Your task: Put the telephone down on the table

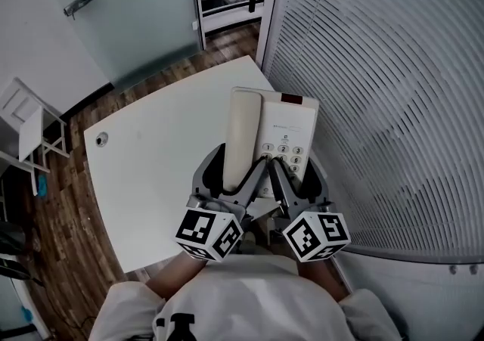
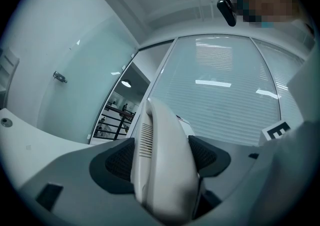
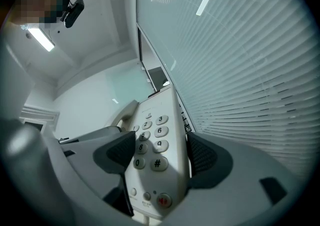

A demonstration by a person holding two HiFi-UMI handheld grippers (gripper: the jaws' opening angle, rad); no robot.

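Note:
A cream desk telephone [image 1: 285, 139] with its handset [image 1: 242, 135] on the cradle is held up above the near right part of the white table [image 1: 151, 158]. My left gripper [image 1: 234, 181] is shut on the handset [image 2: 162, 162] side, its dark pads pressing both flanks. My right gripper [image 1: 291, 181] is shut on the keypad side of the telephone [image 3: 155, 160], with the number keys showing between its pads. The phone tilts up toward the blinds, and its underside is hidden.
A wall of white slatted blinds [image 1: 386, 97] runs along the right of the table. A frosted glass door [image 1: 128, 14] stands at the far left, and a white folding stool [image 1: 26, 131] sits on the wood floor [image 1: 53, 249]. A small round grommet [image 1: 100, 137] marks the table's left edge.

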